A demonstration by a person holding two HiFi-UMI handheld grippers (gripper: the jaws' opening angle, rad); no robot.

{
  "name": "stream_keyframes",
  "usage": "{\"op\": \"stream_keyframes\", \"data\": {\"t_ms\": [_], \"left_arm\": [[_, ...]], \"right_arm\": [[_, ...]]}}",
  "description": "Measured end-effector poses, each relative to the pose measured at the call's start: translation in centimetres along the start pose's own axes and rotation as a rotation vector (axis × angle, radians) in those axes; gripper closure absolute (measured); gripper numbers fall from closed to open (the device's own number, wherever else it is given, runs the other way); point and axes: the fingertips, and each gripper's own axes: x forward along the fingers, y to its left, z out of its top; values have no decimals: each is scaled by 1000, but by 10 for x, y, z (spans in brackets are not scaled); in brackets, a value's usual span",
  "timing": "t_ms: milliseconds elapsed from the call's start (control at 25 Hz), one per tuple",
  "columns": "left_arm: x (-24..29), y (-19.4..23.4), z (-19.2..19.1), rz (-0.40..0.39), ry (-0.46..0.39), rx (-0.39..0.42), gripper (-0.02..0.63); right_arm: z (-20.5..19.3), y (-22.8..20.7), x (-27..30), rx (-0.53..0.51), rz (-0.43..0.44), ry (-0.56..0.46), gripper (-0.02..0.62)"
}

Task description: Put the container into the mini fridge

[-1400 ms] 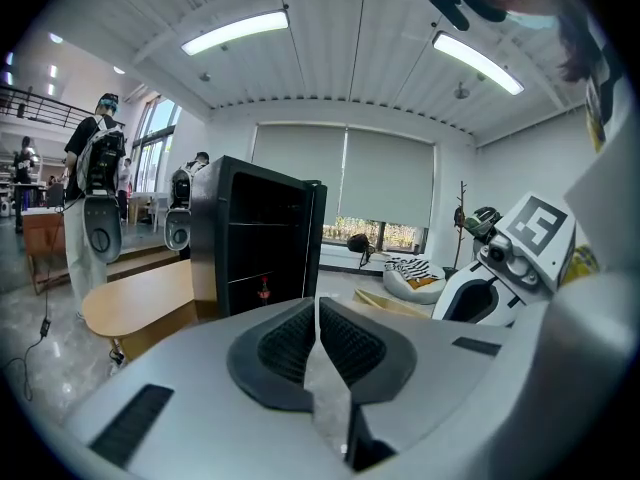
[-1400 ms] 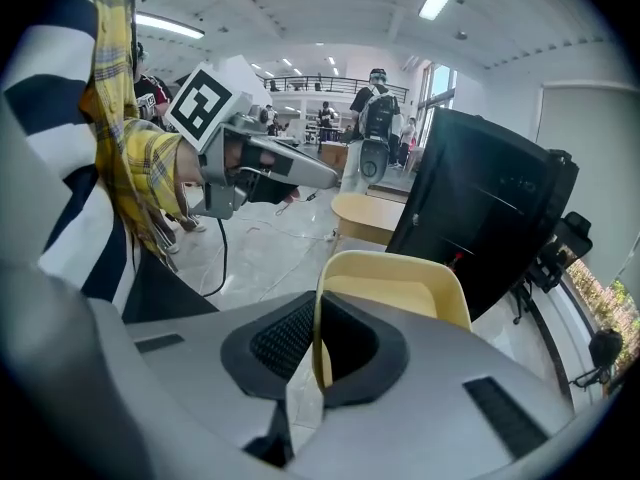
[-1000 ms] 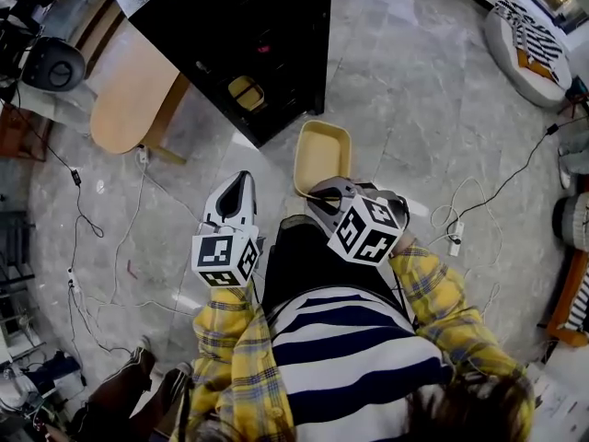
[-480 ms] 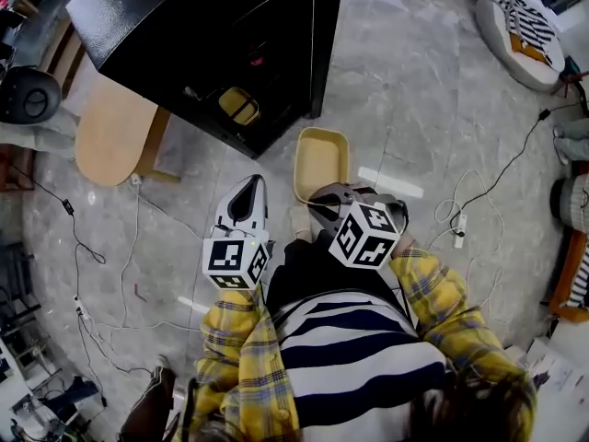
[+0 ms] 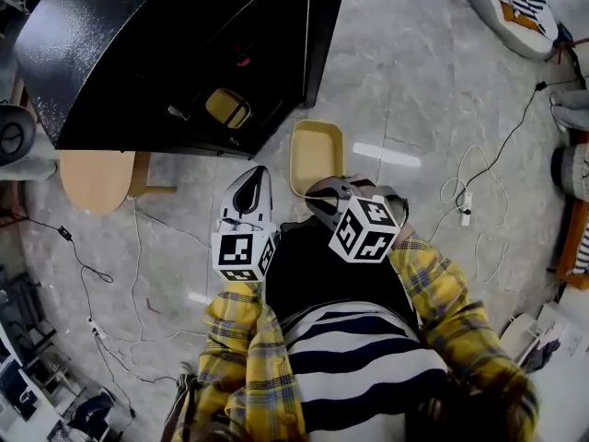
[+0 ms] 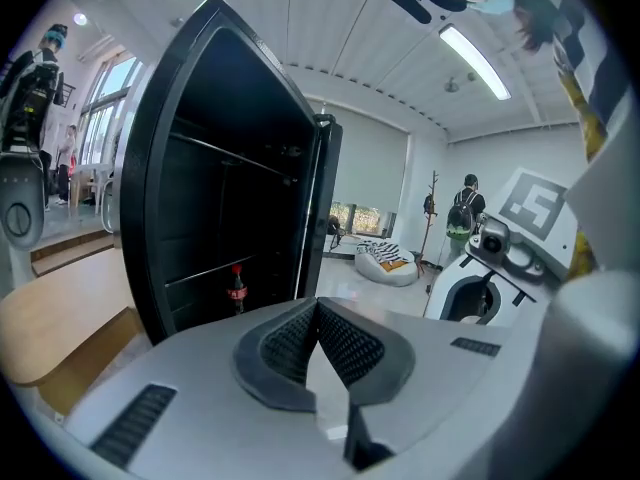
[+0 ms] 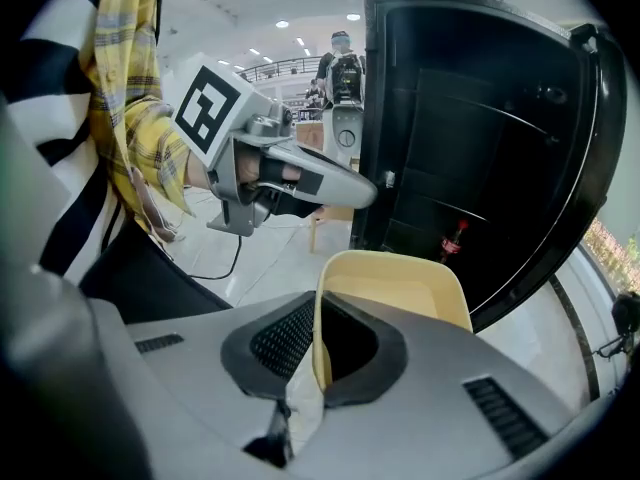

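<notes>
**Container carried up to the open fridge, not yet inside**

At the far left a pale wooden table (image 5: 95, 177) stands just beside the black mini fridge (image 5: 175, 53). The fridge's door is swung open, so the dark shelves face the person. A small bottle (image 6: 237, 288) with a red cap stands on a lower shelf, and a yellow item (image 5: 227, 107) sits inside too.

The left gripper (image 6: 316, 306) is raised near the fridge opening. Its ribbed pads are pressed together with nothing between them.

Just to its right, the pale yellow container (image 5: 316, 155) is held above the floor, near the fridge mouth but clear of it. The right gripper (image 7: 320, 313) has its jaws clamped narrowly on the container's near rim, with the open tray reaching out ahead towards the shelves.

Further right, white cables (image 5: 479, 187) trail over the stone floor, and a striped beanbag (image 5: 515, 3) lies at the far right.

The step in hand looks like the approach. Next, the container probably needs to travel forward and leftwards through the opening. It should stay level so it clears the shelf edges and the bottle, and the jaws should part only once it rests on a shelf.
</notes>
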Motion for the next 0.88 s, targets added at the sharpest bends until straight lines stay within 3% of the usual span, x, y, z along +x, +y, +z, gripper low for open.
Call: {"op": "stream_keyframes", "data": {"t_ms": [360,640,880], "left_arm": [[34,30,-24,111,9,26,588],[54,34,-58,139,8,-30,588],[70,43,-90,204,41,-45,588]], "right_arm": [[-30,-31,31,-55,57,20,557],[-60,-45,66,-104,147,24,557],[-80,-48,102,-218,232,30,557]]}}
